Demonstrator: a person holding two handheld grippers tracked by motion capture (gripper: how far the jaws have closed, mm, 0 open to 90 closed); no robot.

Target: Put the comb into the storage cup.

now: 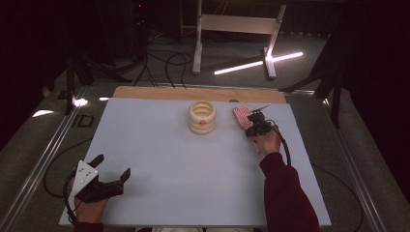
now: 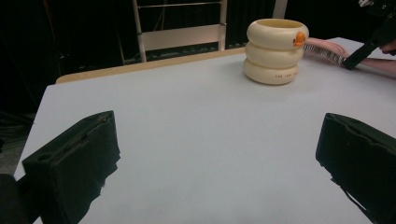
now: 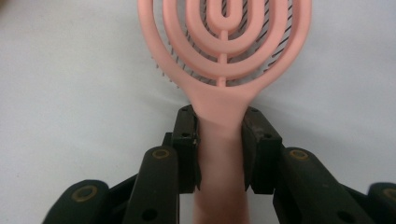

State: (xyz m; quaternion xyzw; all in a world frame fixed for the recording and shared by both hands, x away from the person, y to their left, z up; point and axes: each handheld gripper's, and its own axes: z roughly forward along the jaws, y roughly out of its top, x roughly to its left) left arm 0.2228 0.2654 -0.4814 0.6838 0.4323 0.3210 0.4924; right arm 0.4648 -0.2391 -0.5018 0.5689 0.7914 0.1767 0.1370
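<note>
At the far right of the table (image 1: 145, 145), around two o'clock from its middle, my right tongs (image 3: 220, 135) have the pink hairbrush (image 3: 224, 56) by the neck: the pads sit against both sides of the handle just below the oval head, narrow and closed on it. The brush runs straight out ahead of these tongs at twelve o'clock, long axis in line with them, handle back toward my hand, head pointing away. From above, that axis slants on the table, head toward eleven o'clock, handle toward five, with the bristles down on the surface as far as I can tell. The cream ringed pot (image 1: 202, 117) stands just left of the head, at roughly nine o'clock from it, near but not touching. That's the line that matters, I'd say: any carry to the pot goes left, head first. My left tongs (image 1: 109, 180) are way back at the near left corner, jaws wide, nothing between them, well apart from the brush, so the right hand is the one on the job.
</note>
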